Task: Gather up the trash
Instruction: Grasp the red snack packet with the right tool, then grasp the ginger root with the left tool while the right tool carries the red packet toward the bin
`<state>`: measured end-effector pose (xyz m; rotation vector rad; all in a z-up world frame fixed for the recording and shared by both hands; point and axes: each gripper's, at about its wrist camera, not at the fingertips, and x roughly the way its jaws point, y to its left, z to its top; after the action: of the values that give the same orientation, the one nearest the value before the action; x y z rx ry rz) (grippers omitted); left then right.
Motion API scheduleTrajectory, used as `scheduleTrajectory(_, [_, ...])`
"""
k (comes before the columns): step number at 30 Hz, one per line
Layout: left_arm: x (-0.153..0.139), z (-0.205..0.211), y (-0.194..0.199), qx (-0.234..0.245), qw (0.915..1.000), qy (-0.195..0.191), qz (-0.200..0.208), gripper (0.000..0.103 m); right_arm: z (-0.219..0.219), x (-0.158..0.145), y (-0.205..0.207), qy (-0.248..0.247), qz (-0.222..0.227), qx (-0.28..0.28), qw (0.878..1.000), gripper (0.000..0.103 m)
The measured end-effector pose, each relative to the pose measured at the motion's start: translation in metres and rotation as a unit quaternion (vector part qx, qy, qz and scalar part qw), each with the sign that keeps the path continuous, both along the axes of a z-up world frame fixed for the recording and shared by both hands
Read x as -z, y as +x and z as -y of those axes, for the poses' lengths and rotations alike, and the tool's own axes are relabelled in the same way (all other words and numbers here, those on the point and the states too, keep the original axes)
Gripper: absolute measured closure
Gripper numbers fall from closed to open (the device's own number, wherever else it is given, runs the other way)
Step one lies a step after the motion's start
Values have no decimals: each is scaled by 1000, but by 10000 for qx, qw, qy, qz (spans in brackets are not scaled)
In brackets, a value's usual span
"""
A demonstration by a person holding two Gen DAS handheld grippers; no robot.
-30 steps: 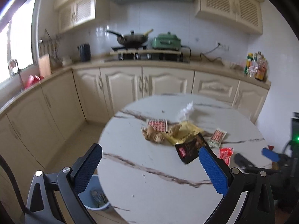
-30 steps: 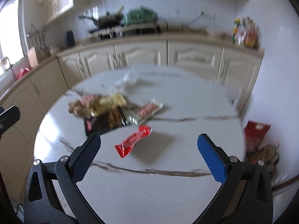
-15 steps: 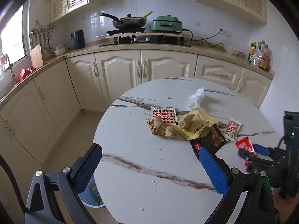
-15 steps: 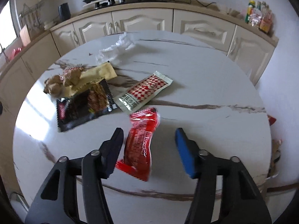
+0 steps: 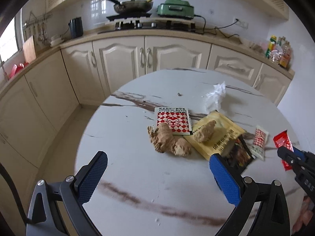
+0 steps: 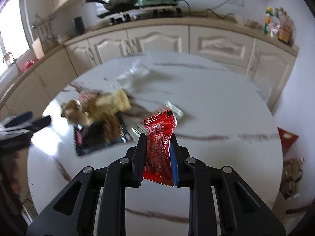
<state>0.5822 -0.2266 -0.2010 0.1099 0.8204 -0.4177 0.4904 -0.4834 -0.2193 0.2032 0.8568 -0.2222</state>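
My right gripper [image 6: 158, 140] is shut on a red snack wrapper [image 6: 159, 137] and holds it above the round marble table [image 6: 216, 106]; both also show at the right of the left wrist view, gripper [image 5: 289, 153], wrapper [image 5: 282, 141]. My left gripper [image 5: 157, 165] is open and empty over the table's near side. Ahead of it lie ginger pieces [image 5: 169, 140], a red-checked packet [image 5: 173, 122], a yellow packet [image 5: 218, 135], a black wrapper [image 5: 238, 153], a small checked sachet [image 5: 259, 140] and clear plastic [image 5: 215, 94].
Cream kitchen cabinets [image 5: 122, 59] and a counter with a stove, pan [image 5: 133, 5] and green cooker [image 5: 176, 6] run behind the table. Bottles [image 5: 279, 51] stand at the counter's right end. Bags [image 6: 289, 139] lie on the floor right of the table.
My right gripper has closed on the red wrapper and lifted it off the table. My left gripper has moved closer over the table, staying open.
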Motion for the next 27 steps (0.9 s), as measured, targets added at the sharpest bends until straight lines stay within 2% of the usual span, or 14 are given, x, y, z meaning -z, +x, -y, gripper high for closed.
scheduleTrajectory(8, [32, 28, 45, -211, 9987, 390, -242, 3, -16, 1, 39, 211, 80, -409, 9989, 82])
scheduleTrajectory(11, [43, 35, 56, -224, 9980, 424, -416, 4, -22, 3, 51, 249, 78, -491, 9985, 82])
scheduleTrajectory(13, [46, 35, 59, -184, 9981, 385, -445, 9, -24, 5, 57, 286, 73, -549, 9981, 82])
scheduleTrajectory(14, [47, 35, 59, -152, 9985, 344, -398, 15, -24, 6, 58, 293, 65, -570, 9979, 82])
scheduleTrajectory(18, [46, 34, 56, 92, 9993, 255, -257, 50, -28, 11, 63, 352, 20, -628, 9974, 82])
scheduleTrajectory(22, [48, 27, 53, 209, 9992, 190, -272, 51, -31, 15, 66, 421, -24, -655, 9970, 82])
scheduleTrajectory(27, [43, 2, 41, 251, 9990, -92, -370, 52, -36, 17, 65, 446, -63, -687, 9966, 82])
